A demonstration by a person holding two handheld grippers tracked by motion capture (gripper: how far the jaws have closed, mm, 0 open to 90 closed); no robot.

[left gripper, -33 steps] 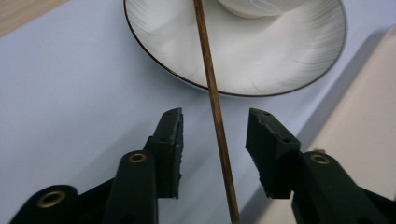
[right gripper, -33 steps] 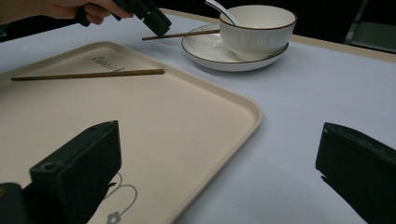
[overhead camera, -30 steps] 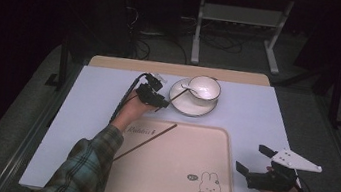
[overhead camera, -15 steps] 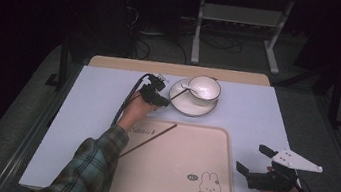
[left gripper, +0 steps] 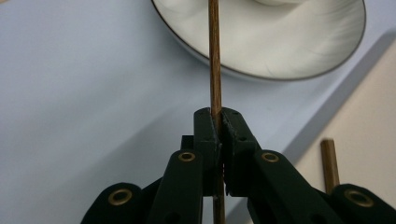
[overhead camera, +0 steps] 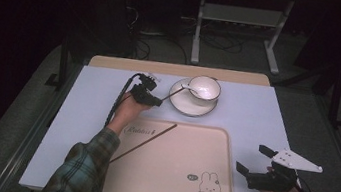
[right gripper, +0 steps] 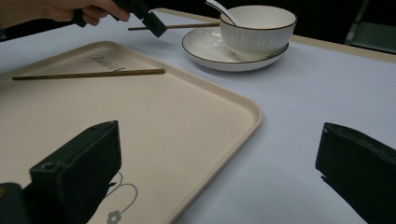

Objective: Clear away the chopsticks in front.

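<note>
- My left claw (overhead camera: pixel 154 99) is pinching a thin brown wooden chopstick (left gripper: pixel 215 56), its long axis pointing at the white saucer (overhead camera: pixel 183 106).
- My right claw (overhead camera: pixel 254 161) is hanging spread, well apart.

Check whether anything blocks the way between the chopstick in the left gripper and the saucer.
Nothing visible blocks it. The left gripper is shut on the chopstick, whose far end already reaches over the rim of the saucer, under the bowl.

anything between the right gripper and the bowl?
Bare table only, clear in the high view. The right gripper sits open off the tray's corner; the bowl stands on its saucer.
</note>
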